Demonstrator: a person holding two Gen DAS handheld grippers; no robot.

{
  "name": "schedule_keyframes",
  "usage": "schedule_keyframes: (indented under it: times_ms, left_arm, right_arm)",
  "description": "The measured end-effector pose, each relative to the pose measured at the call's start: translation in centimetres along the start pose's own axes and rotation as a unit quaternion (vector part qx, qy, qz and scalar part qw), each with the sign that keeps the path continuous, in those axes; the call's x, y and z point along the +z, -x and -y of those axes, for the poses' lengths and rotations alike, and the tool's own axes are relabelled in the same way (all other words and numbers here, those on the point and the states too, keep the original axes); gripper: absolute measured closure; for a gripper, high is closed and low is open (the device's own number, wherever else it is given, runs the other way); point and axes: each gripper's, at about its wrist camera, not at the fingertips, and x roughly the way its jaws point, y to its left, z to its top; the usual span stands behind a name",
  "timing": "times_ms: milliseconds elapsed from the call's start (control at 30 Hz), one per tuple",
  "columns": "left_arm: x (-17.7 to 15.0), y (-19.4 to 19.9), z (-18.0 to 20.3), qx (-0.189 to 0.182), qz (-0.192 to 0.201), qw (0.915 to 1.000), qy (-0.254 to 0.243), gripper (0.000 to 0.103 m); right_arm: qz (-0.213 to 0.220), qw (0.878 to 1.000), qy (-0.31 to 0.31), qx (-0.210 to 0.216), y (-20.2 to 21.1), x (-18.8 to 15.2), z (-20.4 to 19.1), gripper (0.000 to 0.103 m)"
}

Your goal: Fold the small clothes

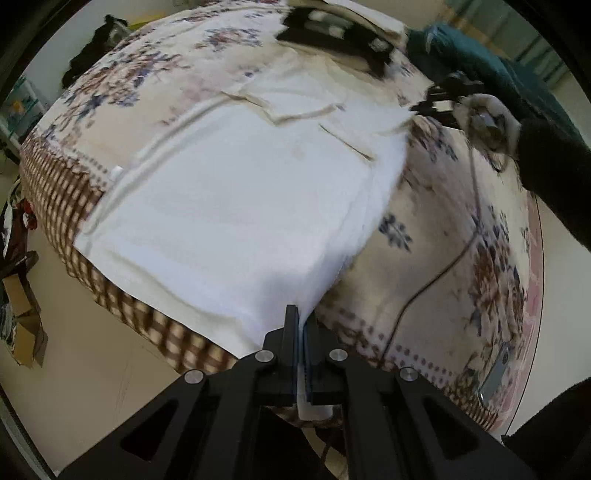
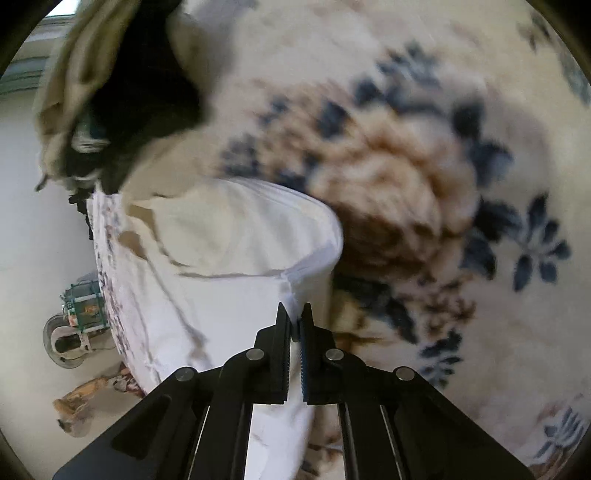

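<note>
The white cotton garment (image 1: 236, 192), a small soft top with cream-trimmed seams, lies spread on the floral fleece blanket (image 1: 461, 266) that covers the bed, its near edge reaching the brown checked border. I have it by two points. My left gripper (image 1: 302, 325) is pressed together on a bottom corner, white cloth showing squeezed between the blue pads, and the fabric rises from the blanket in a taut ridge toward that grip. My right gripper (image 2: 295, 321) pinches a seamed edge of the same garment (image 2: 240, 236) further up, where the cloth curls over in a rounded loop above the blanket (image 2: 424, 184); from the left wrist view I can see that tool (image 1: 439, 101) off at the far right side of the garment, blurred. By my reading I am in the middle of a fold: one long side is lifted at both ends and ready to be carried across the body of the cloth. The next move calls for both grips to travel together at the same height, so the lifted side lands parallel to the opposite one without twisting, and only then should I let go. A dark and cream pile of other clothing (image 1: 332, 33) lies beyond the garment, and I should keep clear of it.
</note>
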Motion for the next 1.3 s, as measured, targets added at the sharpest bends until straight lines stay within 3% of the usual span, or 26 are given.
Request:
schedule_keyframes:
  times_ms: [167,300,467,600,833,967,1033,1067,1100,1167,1300]
  left_arm:
    - [2.9,0.8,-6.7,-0.009,0.011,0.9992,0.037,0.103]
    - [5.4,0.2,-13.1,-0.018,0.016,0.9969,0.075,0.103]
    - [8.1,-1.8,-20.1,-0.025,0.016,0.9916,0.126,0.103]
    - [9.4,-4.2,-24.6,-0.029,0.005,0.9878,0.153,0.103]
    - [9.2,-8.6,-28.8,-0.045,-0.031,0.9823,0.179,0.103]
    - [9.1,-9.5,-29.9,-0.064,-0.042,0.9782,0.193,0.103]
    - [9.2,-9.7,-30.2,-0.071,-0.049,0.9775,0.192,0.103]
    - [9.2,-9.8,-30.2,-0.074,-0.053,0.9775,0.190,0.103]
    - [9.2,-9.8,-30.3,-0.077,-0.057,0.9773,0.189,0.103]
    - [9.1,-9.7,-30.2,-0.081,-0.063,0.9779,0.182,0.103]
    - [9.4,-9.3,-30.3,-0.080,-0.066,0.9800,0.170,0.103]
  right_arm:
    - [0.034,0.998,0.038,-0.021,2.8,0.2,-7.6,0.099]
    - [0.049,0.996,0.057,-0.044,2.6,0.8,-15.6,0.099]
    - [0.053,0.991,0.081,-0.089,-2.1,1.3,-24.7,0.099]
    - [0.049,0.982,0.112,-0.145,-8.8,2.2,-31.5,0.099]
    - [0.032,0.962,0.155,-0.223,-17.9,2.2,-35.5,0.099]
    - [0.018,0.953,0.166,-0.253,-21.0,2.1,-36.2,0.099]
    - [0.005,0.955,0.154,-0.254,-21.3,1.8,-36.0,0.095]
    - [-0.003,0.959,0.148,-0.242,-21.1,1.3,-35.8,0.086]
    - [-0.015,0.965,0.146,-0.218,-20.5,0.1,-35.4,0.071]
    - [-0.025,0.967,0.149,-0.203,-19.1,-2.5,-34.5,0.054]
    - [-0.065,0.965,0.176,-0.185,-15.4,-12.3,-31.4,0.053]
